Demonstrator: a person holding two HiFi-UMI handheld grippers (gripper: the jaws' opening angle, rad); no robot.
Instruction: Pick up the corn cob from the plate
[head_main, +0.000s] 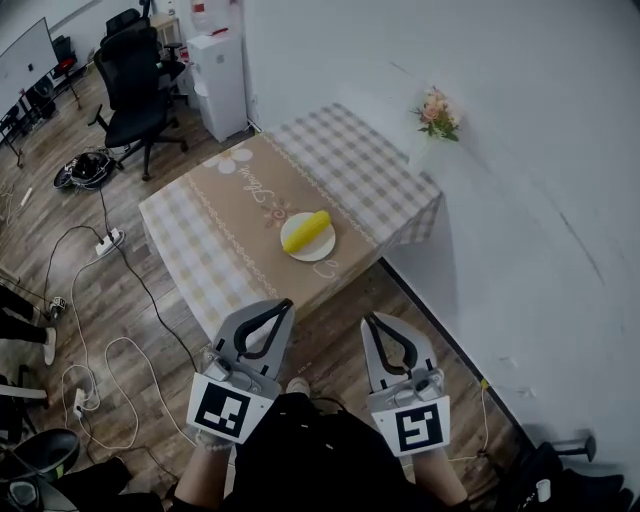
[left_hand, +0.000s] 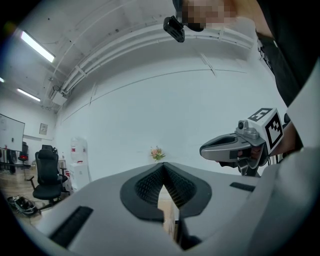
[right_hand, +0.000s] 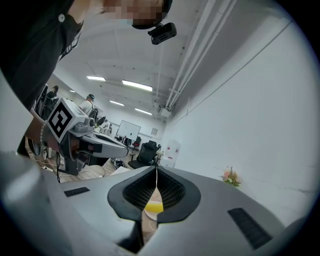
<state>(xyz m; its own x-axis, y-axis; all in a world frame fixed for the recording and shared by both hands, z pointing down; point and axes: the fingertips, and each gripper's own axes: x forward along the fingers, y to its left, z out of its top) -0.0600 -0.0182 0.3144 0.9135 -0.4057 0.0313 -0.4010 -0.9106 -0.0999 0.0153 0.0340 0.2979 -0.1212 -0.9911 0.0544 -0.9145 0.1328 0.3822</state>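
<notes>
On the small round white plate (head_main: 323, 251), toward the near end of the table (head_main: 190, 235), lying diagonally: the yellow corn cob (head_main: 306, 231), well ahead of both tools and untouched.

Looks light and stiff, with a knobbly kernel surface good for purchase. Being round, probably rolls easily on the smooth plate. Best taken across the middle, 1 finger on each side of its thickness, square to the long axis. Calls for only a moderate squeeze, to spare the kernels.

On the left gripper (head_main: 287, 303), grey fingers pressed together with nothing between. On the right gripper (head_main: 369, 320), fingers likewise pressed together and empty, the cob showing far off through the gap behind the tips in the right gripper view. Need spreading before any grasp.

Table dressed in a grey-and-white checked cloth with a beige patterned runner (head_main: 250, 190) under the plate; soft fabric, so might let the plate slide if nudged. Beyond the far end, a pink flower posy (head_main: 437, 112) against the plain white wall (head_main: 520, 180). Around it, a wood-plank floor (head_main: 60, 200) with trailing white cables (head_main: 120, 350), a black office chair (head_main: 135, 90) and a white water dispenser (head_main: 222, 80).
</notes>
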